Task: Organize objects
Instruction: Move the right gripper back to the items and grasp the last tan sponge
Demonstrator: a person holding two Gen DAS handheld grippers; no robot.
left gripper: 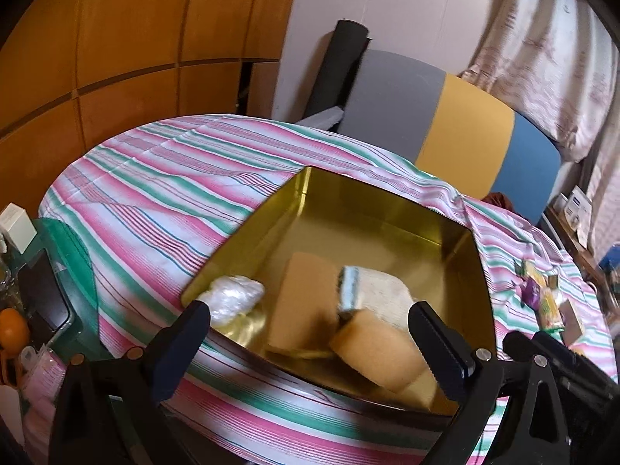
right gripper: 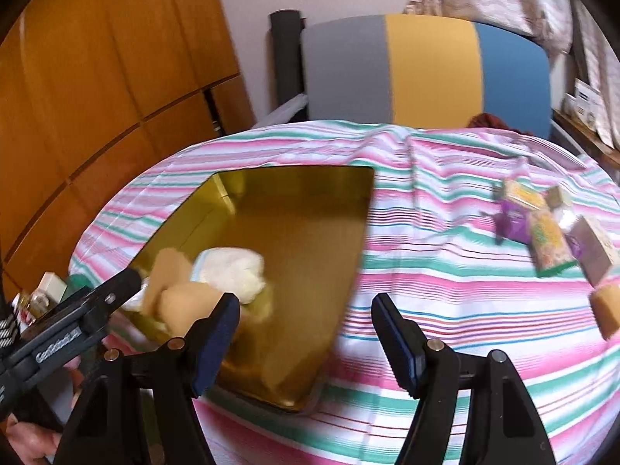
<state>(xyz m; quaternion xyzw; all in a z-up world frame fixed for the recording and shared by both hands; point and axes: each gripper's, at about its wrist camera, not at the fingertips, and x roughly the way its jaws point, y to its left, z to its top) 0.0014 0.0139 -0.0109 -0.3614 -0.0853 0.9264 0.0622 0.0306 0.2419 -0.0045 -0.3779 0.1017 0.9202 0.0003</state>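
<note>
Sponges [left gripper: 378, 352] lie heaped in the gold tin [left gripper: 372, 217] at lower centre of the left view, between and just beyond the wide-spread, empty jaws of the left gripper [left gripper: 310, 333]. The right gripper [right gripper: 306, 325], also gaping and empty, hangs over the tin's right edge; small packets [right gripper: 550, 228] sit on the striped cloth [right gripper: 445, 290] at upper right.

No readable text anywhere: white lettering on the left gripper [right gripper: 130, 277] body in the right wrist view is blurred, and the small packets [right gripper: 550, 228] on the striped cloth carry illegible print.
</note>
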